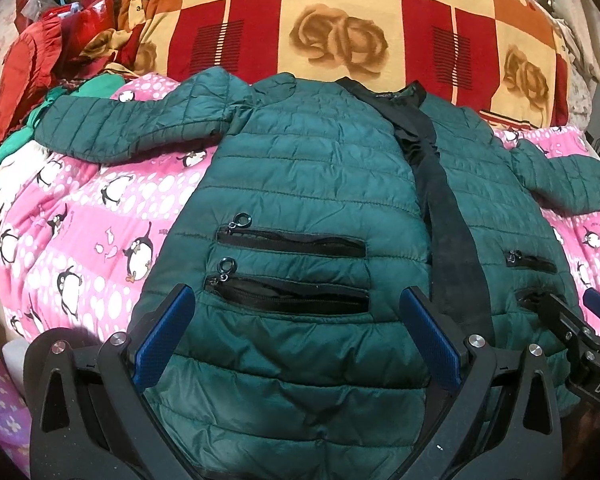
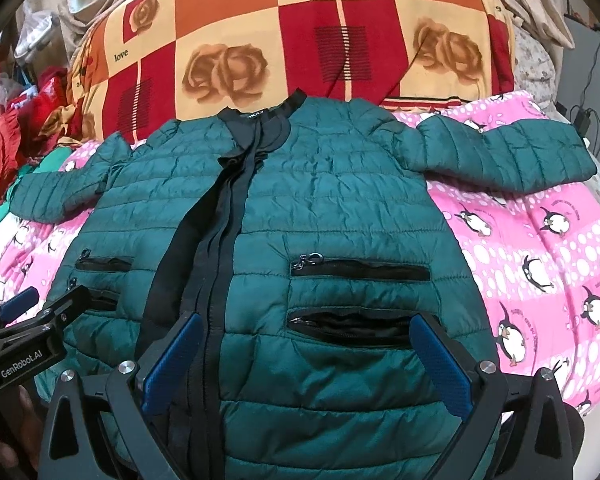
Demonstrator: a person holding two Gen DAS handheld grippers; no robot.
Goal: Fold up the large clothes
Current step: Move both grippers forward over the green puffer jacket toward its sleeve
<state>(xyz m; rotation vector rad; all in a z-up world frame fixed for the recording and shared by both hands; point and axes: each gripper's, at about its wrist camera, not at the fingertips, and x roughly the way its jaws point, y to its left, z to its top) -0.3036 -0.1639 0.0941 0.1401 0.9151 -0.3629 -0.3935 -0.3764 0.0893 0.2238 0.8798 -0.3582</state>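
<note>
A dark green quilted jacket (image 1: 308, 168) (image 2: 332, 208) lies face up and spread flat on a pink penguin blanket (image 1: 84, 216) (image 2: 540, 240), both sleeves stretched out sideways. A black zipper band (image 1: 440, 216) (image 2: 216, 240) runs down its middle, with zip pockets on each half. My left gripper (image 1: 296, 300) hovers open over the jacket's lower left half, nothing between its blue pads. My right gripper (image 2: 308, 324) hovers open over the lower right half, by the lower pocket. Each gripper shows at the other view's edge: the right gripper (image 1: 580, 320), the left gripper (image 2: 44, 308).
A checked red, orange and cream quilt (image 1: 340, 32) (image 2: 300, 40) with roses is bunched behind the jacket. A heap of red and green clothes (image 1: 48, 68) (image 2: 24, 132) lies at the far left. Cables and a charger (image 2: 584, 120) sit at the far right.
</note>
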